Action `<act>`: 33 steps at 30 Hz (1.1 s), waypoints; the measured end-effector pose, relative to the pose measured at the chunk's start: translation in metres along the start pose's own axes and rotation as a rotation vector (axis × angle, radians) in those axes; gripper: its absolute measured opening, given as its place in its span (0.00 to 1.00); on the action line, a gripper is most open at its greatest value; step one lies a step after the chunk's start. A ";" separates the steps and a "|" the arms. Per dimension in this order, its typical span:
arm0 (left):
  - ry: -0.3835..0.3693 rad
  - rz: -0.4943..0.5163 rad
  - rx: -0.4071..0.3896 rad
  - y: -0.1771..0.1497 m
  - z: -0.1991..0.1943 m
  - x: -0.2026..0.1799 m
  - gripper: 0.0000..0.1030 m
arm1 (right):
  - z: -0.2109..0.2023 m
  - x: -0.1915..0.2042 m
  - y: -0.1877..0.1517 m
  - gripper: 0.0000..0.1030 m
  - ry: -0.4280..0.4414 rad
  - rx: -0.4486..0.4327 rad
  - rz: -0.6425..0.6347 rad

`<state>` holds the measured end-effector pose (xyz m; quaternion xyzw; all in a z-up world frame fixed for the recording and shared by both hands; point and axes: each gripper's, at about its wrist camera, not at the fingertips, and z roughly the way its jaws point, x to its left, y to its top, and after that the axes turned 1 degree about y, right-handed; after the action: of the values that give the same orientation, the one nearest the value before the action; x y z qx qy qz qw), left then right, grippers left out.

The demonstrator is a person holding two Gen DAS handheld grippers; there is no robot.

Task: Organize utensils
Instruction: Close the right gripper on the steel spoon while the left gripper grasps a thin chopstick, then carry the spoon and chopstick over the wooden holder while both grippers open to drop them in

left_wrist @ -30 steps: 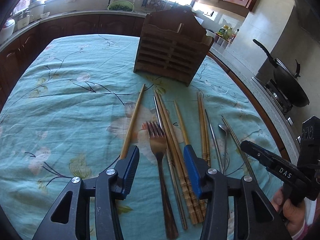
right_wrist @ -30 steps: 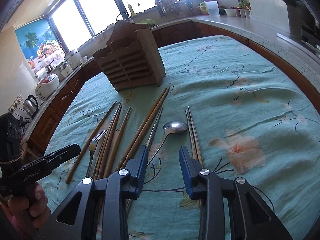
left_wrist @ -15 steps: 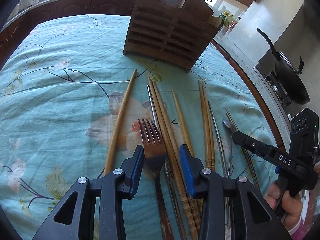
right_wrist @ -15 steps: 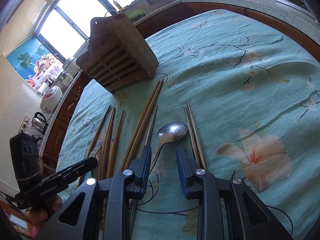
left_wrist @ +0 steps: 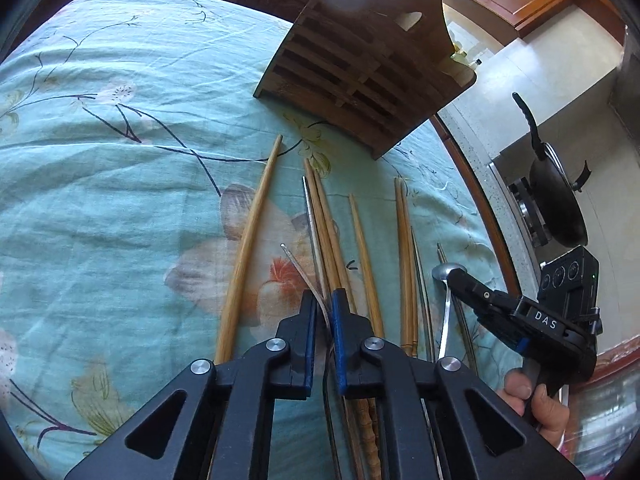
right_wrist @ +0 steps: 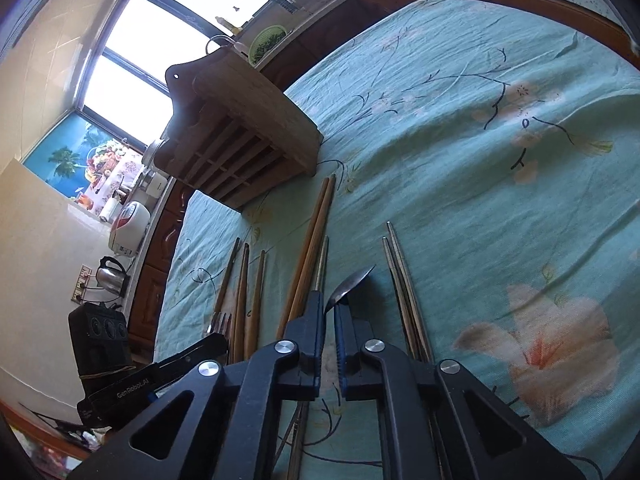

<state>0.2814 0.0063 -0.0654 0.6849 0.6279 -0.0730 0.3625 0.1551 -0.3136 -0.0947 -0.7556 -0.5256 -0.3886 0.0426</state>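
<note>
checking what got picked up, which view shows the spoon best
The right wrist view: the spoon sits dead centre, its bowl tipped on edge and sticking out from the shut right tongs. The left wrist view shows only its bowl and a strip of handle behind those tongs.

We find the tabletop (left_wrist: 100, 208) covered by a teal floral cloth (right_wrist: 500, 184). On it stand a slatted wooden rack (left_wrist: 360, 80) and, nearer us, wooden chopsticks (left_wrist: 248, 240) and metal chopsticks (right_wrist: 404, 292) laid roughly parallel.
</note>
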 end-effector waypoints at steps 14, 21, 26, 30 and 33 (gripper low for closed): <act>-0.060 0.082 -0.244 -0.014 -0.084 -0.040 0.01 | -0.053 0.066 0.004 0.03 0.053 -0.121 -0.158; -0.075 0.116 -0.318 -0.012 -0.112 -0.047 0.01 | -0.073 0.101 0.017 0.03 0.071 -0.203 -0.252; -0.079 0.115 -0.361 -0.001 -0.128 -0.051 0.01 | -0.082 0.117 0.033 0.03 0.068 -0.295 -0.299; -0.087 0.123 -0.400 0.017 -0.139 -0.056 0.00 | -0.085 0.129 0.055 0.03 0.078 -0.369 -0.319; -0.101 0.133 -0.441 0.037 -0.141 -0.060 0.00 | -0.085 0.136 0.074 0.03 0.085 -0.428 -0.329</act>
<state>0.2533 0.0425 0.0857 0.6244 0.5632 0.0561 0.5383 0.1904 -0.2830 0.0759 -0.6350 -0.5448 -0.5239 -0.1597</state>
